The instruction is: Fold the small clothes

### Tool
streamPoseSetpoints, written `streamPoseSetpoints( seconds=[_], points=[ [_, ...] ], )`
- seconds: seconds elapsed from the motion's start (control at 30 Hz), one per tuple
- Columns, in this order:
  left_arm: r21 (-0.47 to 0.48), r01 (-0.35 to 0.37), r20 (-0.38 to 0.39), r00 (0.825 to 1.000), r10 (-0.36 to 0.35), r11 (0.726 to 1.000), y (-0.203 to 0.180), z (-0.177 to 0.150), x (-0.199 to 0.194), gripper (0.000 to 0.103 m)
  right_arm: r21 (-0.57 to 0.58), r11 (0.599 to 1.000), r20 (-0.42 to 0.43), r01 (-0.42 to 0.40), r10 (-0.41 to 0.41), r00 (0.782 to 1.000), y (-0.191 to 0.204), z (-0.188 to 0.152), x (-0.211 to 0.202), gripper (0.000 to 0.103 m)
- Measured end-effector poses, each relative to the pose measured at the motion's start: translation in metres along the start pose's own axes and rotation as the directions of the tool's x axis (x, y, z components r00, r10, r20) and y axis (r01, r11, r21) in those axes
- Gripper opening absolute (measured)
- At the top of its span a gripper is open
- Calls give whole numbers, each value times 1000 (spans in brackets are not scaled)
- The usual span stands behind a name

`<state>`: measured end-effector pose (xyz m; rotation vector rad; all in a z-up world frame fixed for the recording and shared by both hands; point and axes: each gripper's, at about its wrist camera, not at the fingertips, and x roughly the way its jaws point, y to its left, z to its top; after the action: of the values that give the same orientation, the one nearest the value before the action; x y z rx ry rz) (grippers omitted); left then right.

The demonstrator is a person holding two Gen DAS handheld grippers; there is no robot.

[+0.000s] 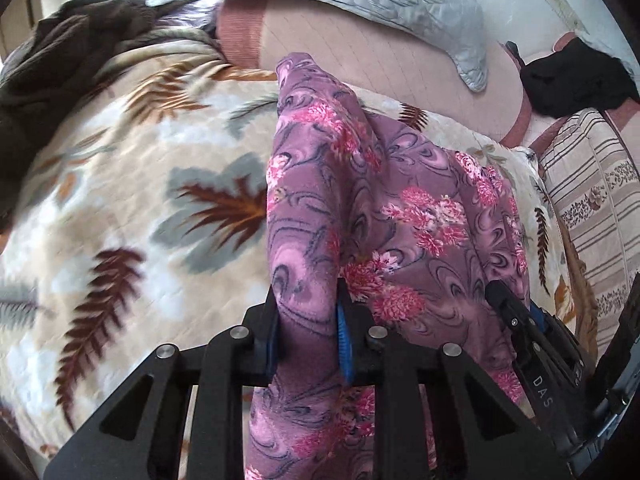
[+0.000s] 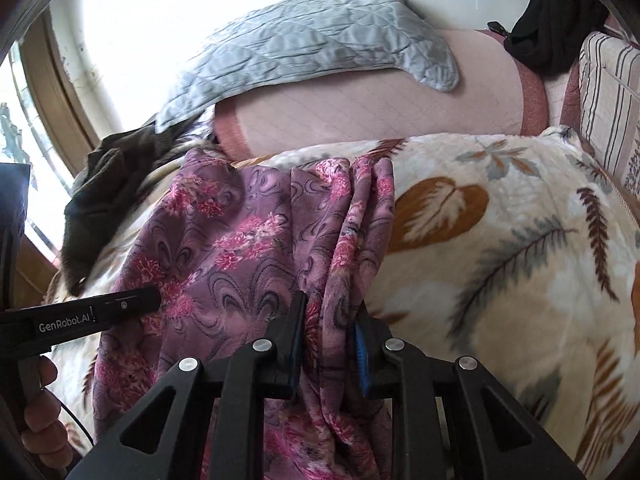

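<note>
A purple garment with pink flowers [image 1: 360,200] hangs lifted above the leaf-patterned blanket [image 1: 140,200]. My left gripper [image 1: 306,308] is shut on a bunched fold at the garment's left edge, cloth pressed between the blue pads. In the right wrist view the same garment [image 2: 240,248] drapes from my right gripper [image 2: 330,320], which is shut on a gathered fold at its right edge. The right gripper also shows in the left view [image 1: 520,320], and the left gripper in the right view [image 2: 136,300], each against the cloth. The garment's far end rests on the blanket [image 2: 500,240].
A grey quilted pad [image 2: 320,40] lies on a pink mattress [image 2: 380,108] beyond the blanket. A dark brown garment [image 1: 68,60] is heaped at the left, a black garment [image 2: 560,12] at the far right by a striped cushion [image 2: 608,92]. A hand [image 2: 38,412] grips the left handle.
</note>
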<state>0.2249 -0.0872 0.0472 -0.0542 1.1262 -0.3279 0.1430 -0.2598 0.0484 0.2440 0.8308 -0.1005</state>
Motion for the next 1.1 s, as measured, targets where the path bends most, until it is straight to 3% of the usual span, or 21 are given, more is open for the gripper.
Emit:
streamPoseSetpoints(
  seconds=[0.33, 0.5, 0.53, 0.6, 0.7, 0.8, 0.87, 0.97, 1.1],
  points=[
    [-53, -30, -31, 999, 28, 998, 62, -67, -35, 21, 38, 994, -51, -102, 103, 993, 51, -57, -20, 21],
    [-112, -41, -118, 993, 28, 993, 92, -107, -16, 22, 141, 980, -128, -143, 161, 979, 53, -103, -1, 21],
    [-127, -63, -159, 986, 42, 990, 100, -115, -7, 27, 148, 981, -145, -127, 149, 978, 52, -113, 6, 23],
    [-151, -39, -142, 990, 18, 988, 109, -123, -3, 34, 151, 981, -144, -124, 146, 979, 48, -123, 11, 26],
    [-126, -12, -129, 992, -5, 992, 113, -122, -11, 37, 208, 969, -150, -136, 169, 974, 33, -121, 9, 36],
    [-111, 11, -68, 998, -19, 994, 117, -117, -27, 37, 241, 966, -91, -92, 117, 989, 20, -111, -4, 39],
    [-151, 48, -33, 998, -54, 987, 121, -106, -32, 37, 256, 960, -30, -117, 129, 991, 16, -98, -9, 39],
    [-183, 113, 10, 994, -113, 977, 115, -85, -32, 37, 254, 953, -6, -168, 175, 985, 23, -83, 0, 39],
    [-110, 91, 37, 995, -87, 990, 94, -58, -15, 39, 189, 959, 11, -212, 214, 977, 47, -66, 24, 39]
  ],
)
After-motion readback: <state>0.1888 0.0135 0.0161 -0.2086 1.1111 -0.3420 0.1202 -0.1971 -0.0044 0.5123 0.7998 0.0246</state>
